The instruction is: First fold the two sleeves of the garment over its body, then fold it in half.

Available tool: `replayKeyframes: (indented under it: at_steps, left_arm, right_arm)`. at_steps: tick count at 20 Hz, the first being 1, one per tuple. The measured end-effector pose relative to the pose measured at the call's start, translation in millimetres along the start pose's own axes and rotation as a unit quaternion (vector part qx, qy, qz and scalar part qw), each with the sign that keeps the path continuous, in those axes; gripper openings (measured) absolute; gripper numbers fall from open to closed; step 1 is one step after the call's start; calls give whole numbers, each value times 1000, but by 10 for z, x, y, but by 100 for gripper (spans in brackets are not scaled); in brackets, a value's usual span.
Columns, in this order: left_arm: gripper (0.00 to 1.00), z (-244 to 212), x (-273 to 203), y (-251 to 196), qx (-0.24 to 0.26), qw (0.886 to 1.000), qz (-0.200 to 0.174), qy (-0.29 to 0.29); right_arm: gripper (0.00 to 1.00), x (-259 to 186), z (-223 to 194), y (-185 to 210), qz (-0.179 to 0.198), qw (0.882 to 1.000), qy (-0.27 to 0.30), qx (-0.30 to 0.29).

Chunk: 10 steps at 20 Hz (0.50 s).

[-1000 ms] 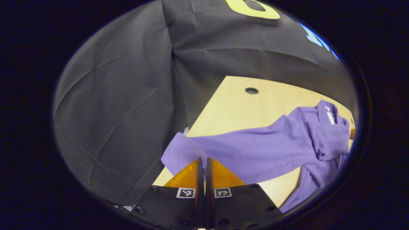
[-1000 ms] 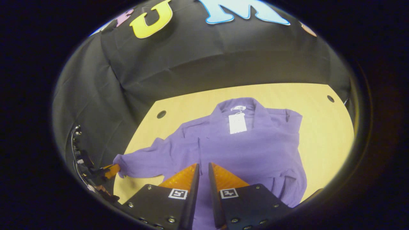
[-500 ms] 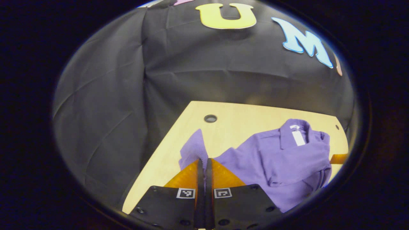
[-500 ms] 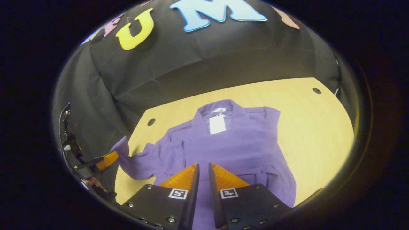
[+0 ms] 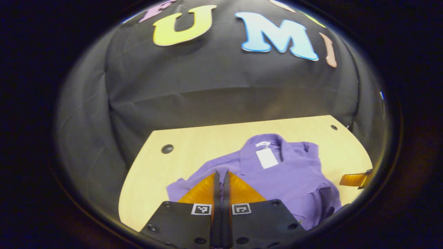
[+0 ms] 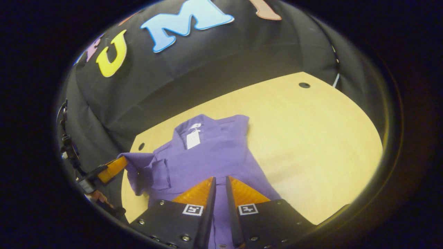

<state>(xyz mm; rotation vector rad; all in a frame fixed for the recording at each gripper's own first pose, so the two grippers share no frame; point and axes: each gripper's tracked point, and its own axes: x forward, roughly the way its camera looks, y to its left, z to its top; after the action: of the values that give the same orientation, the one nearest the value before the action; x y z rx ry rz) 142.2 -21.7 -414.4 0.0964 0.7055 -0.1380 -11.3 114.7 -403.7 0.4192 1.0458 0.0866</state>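
A purple collared garment lies on the light wooden table, collar toward the far wall, with a white tag at the neck. My left gripper is shut on the cuff of its left sleeve, which is lifted and drawn in over the garment's left side. In the right gripper view the garment lies ahead, and the left gripper holds the raised sleeve at its left edge. My right gripper hovers over the lower body, fingers nearly together with nothing between them.
The table has small round holes near its far corners. Bare tabletop stretches to the right of the garment. Black cloth walls close in behind and to the left. The right gripper's finger shows beside the garment's right edge.
My left gripper has carried the sleeve cuff from beyond the table's left edge inward over the garment. The right gripper has drifted toward the garment's lower right.
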Motion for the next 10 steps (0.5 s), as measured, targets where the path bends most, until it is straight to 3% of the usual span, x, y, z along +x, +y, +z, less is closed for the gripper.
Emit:
replayKeyframes:
  at_steps: [10]
  left_arm:
    - [7, 118, 156, -1816, 65, 991, -120, -4]
  right_arm:
    - [23, -270, -62, -888, -53, 997, -5, 53]
